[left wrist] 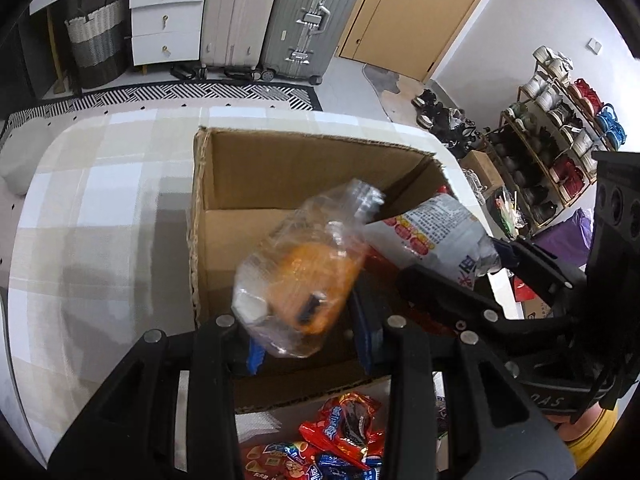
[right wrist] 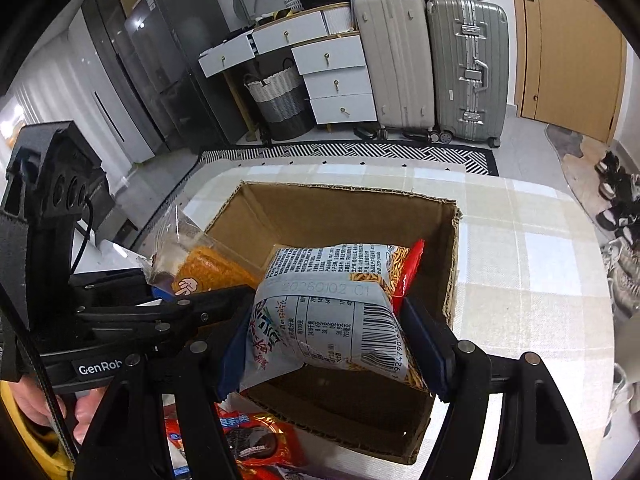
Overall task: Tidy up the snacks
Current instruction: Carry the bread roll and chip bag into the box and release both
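An open cardboard box (left wrist: 256,168) (right wrist: 320,208) stands on the checked tabletop, and both grippers hang over it. My left gripper (left wrist: 308,344) is shut on the near end of a clear bag with an orange snack (left wrist: 304,272); that bag (right wrist: 208,268) also shows at the left of the right wrist view. My right gripper (right wrist: 328,344) is shut on a puffy white printed snack bag (right wrist: 332,304) with a barcode, above the box's near right part. The same white bag (left wrist: 432,236) shows in the left wrist view. A red packet (right wrist: 408,272) peeks out behind it.
Red and blue snack packets (left wrist: 340,440) (right wrist: 256,440) lie on the table in front of the box. Beyond the table are suitcases (right wrist: 432,64), white drawers (right wrist: 336,80), a woven basket (right wrist: 280,100) and a shoe rack (left wrist: 560,132). A hand (right wrist: 36,404) holds the left gripper's handle.
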A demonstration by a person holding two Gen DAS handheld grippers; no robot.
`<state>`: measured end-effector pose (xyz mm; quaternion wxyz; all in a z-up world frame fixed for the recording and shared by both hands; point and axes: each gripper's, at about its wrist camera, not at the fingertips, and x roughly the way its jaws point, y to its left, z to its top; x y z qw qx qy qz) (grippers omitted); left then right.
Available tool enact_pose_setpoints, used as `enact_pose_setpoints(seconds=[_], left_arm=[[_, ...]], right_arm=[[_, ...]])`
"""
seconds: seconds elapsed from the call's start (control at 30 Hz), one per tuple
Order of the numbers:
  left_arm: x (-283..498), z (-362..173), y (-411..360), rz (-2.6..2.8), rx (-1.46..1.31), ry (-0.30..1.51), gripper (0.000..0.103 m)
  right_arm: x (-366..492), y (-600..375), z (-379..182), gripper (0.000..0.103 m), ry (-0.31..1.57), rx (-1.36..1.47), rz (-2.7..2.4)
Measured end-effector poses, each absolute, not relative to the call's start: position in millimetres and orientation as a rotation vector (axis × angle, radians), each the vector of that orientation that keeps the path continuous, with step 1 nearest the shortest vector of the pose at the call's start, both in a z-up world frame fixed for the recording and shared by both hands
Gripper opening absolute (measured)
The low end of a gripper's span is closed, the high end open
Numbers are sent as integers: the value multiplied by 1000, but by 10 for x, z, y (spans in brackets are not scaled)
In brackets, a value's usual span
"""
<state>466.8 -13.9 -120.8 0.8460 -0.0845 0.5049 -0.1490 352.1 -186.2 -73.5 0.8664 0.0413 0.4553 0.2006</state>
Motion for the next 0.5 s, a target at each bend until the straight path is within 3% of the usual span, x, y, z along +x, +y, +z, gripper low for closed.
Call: enact_pose_setpoints(seconds=[0.27,0.43,0.5], left_arm=[[4647,-1282,-122,-289,-167,1083,32],[4563,-1185,-114,-261,-151,1082,44],[4486,-1100,-71,-261,-154,1072,53]], right_arm=[[3529,-1808,-805,72,969,64,421],[3492,-1823,-770,75,965,55,424],[3462,-1844,-719,78,947,53,419]])
